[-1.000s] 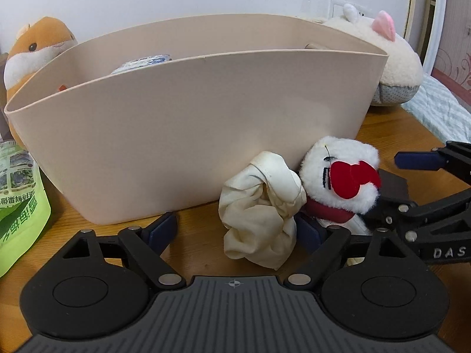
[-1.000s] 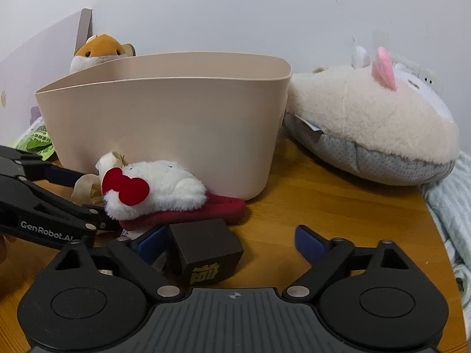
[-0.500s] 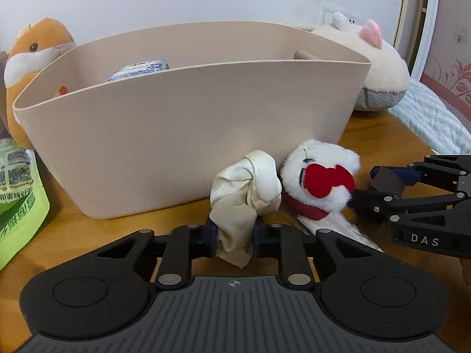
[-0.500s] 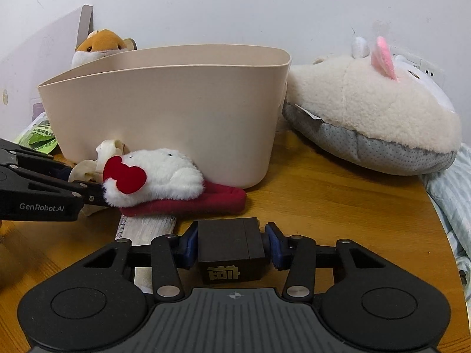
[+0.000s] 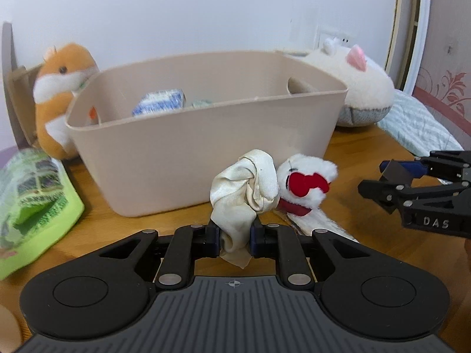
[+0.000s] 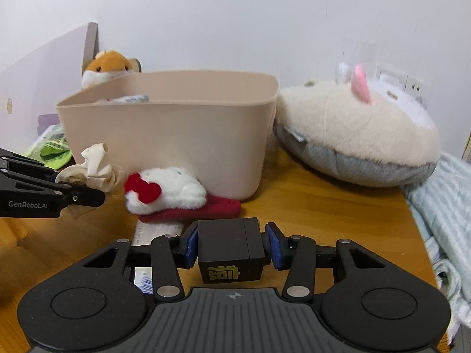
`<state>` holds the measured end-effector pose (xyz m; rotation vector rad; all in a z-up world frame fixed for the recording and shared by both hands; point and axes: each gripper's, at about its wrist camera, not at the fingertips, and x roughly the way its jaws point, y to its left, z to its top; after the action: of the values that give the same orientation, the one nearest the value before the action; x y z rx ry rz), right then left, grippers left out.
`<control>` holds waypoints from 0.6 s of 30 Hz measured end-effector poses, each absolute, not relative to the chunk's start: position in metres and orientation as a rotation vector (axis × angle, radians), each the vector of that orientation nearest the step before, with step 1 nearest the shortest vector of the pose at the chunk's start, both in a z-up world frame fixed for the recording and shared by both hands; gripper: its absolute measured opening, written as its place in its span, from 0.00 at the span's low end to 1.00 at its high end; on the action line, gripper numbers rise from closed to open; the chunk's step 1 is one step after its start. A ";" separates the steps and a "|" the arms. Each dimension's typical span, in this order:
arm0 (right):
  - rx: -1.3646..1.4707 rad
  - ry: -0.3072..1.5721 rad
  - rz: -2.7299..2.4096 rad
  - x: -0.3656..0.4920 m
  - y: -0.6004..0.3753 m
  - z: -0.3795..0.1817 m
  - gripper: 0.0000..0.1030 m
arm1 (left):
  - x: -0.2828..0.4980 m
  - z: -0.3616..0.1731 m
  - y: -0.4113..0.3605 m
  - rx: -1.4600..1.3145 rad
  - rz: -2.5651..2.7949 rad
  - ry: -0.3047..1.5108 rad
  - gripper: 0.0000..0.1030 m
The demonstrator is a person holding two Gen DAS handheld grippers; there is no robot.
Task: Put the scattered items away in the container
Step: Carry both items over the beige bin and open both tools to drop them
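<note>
My left gripper (image 5: pixel 234 239) is shut on a crumpled cream cloth (image 5: pixel 245 189) and holds it up in front of the beige container (image 5: pixel 206 141). My right gripper (image 6: pixel 230 248) is shut on a dark brown box (image 6: pixel 229 253) with a yellow character, raised off the table. In the left wrist view it shows at the right (image 5: pixel 394 173). A white plush slipper with a red bow (image 6: pixel 167 191) lies on the wooden table against the container (image 6: pixel 170 147). A blue-and-white pack (image 5: pixel 160 101) lies inside the container.
An orange hamster plush (image 5: pixel 59 97) stands behind the container's left end. A large cream plush (image 6: pixel 359 138) lies to its right, with striped bedding (image 6: pixel 435 206) beyond the table's edge. A green snack bag (image 5: pixel 32 197) lies at the left. A white packet (image 6: pixel 159 231) lies under the slipper.
Both grippers closed on their items, the left on the cloth and the right on the dark box. Both then lifted and drew back from the container.
</note>
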<state>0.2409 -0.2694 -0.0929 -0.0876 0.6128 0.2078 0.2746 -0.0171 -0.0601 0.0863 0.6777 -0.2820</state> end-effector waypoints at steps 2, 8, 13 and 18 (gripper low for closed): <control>-0.094 0.594 0.210 0.235 -0.268 -0.083 0.42 | 0.267 -0.051 -0.014 0.096 -0.277 0.655 0.17; -0.113 0.528 0.221 0.218 -0.263 -0.052 0.42 | 0.247 -0.023 -0.004 0.090 -0.261 0.591 0.17; -0.146 0.470 0.236 0.209 -0.256 -0.025 0.42 | 0.236 0.000 0.001 0.091 -0.248 0.540 0.17; -0.170 0.428 0.250 0.211 -0.249 -0.002 0.42 | 0.237 0.021 0.007 0.072 -0.219 0.492 0.17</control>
<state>0.2109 -0.2487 -0.0019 -0.1701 0.4282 0.2500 0.2375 0.0074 0.0209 0.0717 0.4921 -0.2193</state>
